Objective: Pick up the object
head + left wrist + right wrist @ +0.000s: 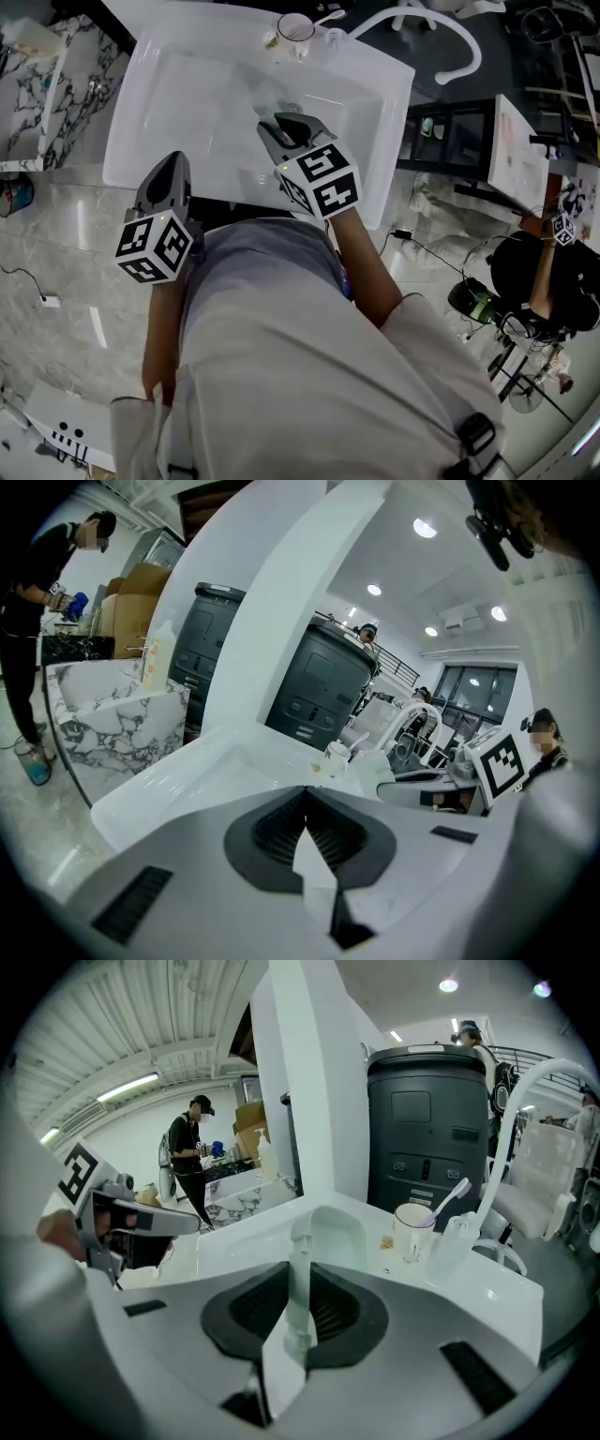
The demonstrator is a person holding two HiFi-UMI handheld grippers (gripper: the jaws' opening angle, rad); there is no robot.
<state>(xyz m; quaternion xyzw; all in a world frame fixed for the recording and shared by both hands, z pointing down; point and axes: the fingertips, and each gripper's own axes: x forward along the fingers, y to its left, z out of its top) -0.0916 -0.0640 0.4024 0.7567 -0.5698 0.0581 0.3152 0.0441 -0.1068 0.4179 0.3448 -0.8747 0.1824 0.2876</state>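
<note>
Upright in clenched right tongs point(300, 1277): pale slender object point(300, 1246), possibly toothbrush handle; left tongs point(307, 803) closed together, empty.

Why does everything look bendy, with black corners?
Left gripper view: the wide lens bends the white pillar, darkens the corners, and ceiling lamps glare. Right gripper view: same bending, yet the pale stick between the jaws looks sharp. Head view: the sink shines bright.
</note>
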